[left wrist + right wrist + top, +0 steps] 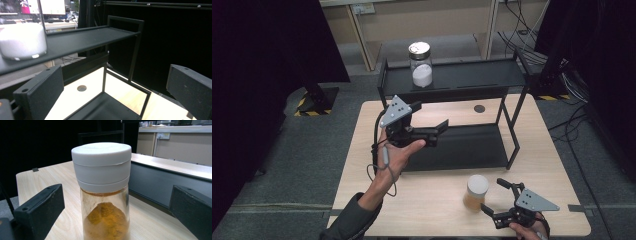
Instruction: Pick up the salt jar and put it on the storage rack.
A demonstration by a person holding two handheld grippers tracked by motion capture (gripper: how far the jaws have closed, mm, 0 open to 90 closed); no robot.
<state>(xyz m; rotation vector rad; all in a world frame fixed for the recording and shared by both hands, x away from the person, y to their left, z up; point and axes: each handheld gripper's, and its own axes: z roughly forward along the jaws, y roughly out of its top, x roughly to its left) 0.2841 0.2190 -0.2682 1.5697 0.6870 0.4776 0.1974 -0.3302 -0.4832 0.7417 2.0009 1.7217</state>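
Orange powder fills the glass jar with a white plastic cap (pixel 476 193), which stands upright on the pale wooden table (pixel 422 200) between the wide-apart jaws of the right gripper (pixel 495 198), probably for grasping, while the left gripper (pixel 437 131) hangs open beside the black metal shelf (pixel 462 80).

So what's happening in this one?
A person holds a tool in each hand at a wooden table. The right tool is open, lined up on a white-capped jar of orange powder but not gripping it. The left tool is open and empty by the black shelf, where a jar of white powder stands.
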